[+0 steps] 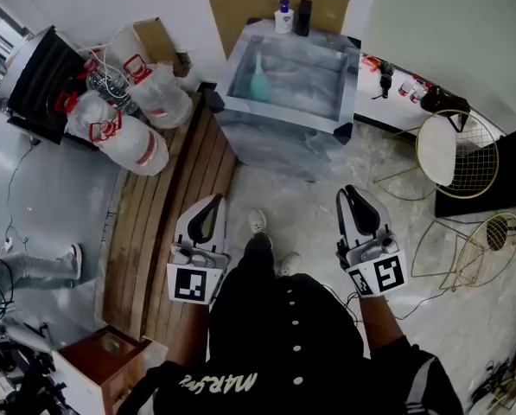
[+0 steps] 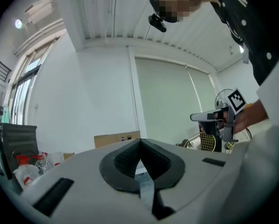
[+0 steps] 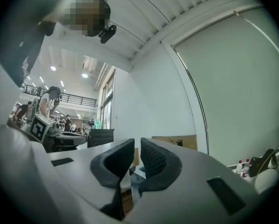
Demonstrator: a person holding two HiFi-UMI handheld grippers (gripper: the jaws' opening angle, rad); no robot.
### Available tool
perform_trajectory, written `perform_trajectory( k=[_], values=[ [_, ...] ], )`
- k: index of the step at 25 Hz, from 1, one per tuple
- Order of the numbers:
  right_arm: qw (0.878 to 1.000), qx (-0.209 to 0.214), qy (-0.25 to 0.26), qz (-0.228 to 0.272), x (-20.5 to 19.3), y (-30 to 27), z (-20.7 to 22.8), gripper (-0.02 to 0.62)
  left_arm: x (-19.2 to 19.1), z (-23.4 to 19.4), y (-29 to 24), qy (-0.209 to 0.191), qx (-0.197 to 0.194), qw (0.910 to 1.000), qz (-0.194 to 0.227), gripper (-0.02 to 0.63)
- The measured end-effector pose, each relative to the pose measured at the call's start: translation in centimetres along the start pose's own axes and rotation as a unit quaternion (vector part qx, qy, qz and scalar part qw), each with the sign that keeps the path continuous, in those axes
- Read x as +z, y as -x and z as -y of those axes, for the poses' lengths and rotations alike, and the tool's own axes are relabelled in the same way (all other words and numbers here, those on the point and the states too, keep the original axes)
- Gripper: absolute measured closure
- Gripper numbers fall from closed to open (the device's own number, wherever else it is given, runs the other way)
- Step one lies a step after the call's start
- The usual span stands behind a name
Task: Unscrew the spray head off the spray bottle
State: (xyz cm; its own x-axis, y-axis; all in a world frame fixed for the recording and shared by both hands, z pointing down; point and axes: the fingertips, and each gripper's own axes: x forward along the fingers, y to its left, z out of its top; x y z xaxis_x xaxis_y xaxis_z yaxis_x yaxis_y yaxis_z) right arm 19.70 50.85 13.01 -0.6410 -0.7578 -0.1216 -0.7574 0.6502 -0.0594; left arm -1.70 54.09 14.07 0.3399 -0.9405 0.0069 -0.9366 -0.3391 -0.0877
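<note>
Head view has you standing back, so how far along are you?
— Not begun. My left tongs (image 1: 213,204) are shut on nothing, and my right tongs (image 1: 354,195) stand a crack apart, empty too. The teal thing I take for the spray bottle (image 1: 261,78) lies on the surface (image 1: 283,112) well ahead of both tongs. I can't make out its head from here. Reaching, gripping and unscrewing are all left.
— Anything in the way?
— Only floor ahead, I'd say. A slatted wooden bench (image 1: 154,232) and clear stuffed bags (image 1: 136,145) sit left of my left tongs, and wire chairs (image 1: 478,158) sit right of my right tongs. Two small bottles (image 1: 283,15) stand at the surface's far edge.
</note>
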Motion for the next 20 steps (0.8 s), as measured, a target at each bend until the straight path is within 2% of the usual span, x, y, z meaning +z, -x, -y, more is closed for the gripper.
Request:
perform_trajectory(
  k=[6,10,12,16,20],
  values=[
    [1.0,-0.02,0.005,0.005,0.1,-4.2,2.7,0.541,-0.7,-2.7,-4.8,0.009,-0.033,0.9994,0.005,0.583],
    [0.999,-0.03,0.009,0.009,0.5,-8.1,4.3,0.543,0.4,-5.2,-8.0,0.022,-0.045,0.9976,0.047,0.583],
    [0.999,-0.036,0.005,0.014,0.7,-10.1,5.1,0.543,0.4,-6.6,-9.7,0.021,-0.042,0.9973,0.056,0.583],
    [0.999,-0.045,0.0,0.016,0.8,-13.9,6.1,0.543,0.2,-9.4,-12.9,0.036,-0.044,0.9971,0.05,0.581],
    [0.999,-0.047,-0.003,0.01,0.4,-17.5,6.5,0.548,-0.3,-11.6,-15.5,0.05,-0.063,0.996,0.039,0.581]
  ],
)
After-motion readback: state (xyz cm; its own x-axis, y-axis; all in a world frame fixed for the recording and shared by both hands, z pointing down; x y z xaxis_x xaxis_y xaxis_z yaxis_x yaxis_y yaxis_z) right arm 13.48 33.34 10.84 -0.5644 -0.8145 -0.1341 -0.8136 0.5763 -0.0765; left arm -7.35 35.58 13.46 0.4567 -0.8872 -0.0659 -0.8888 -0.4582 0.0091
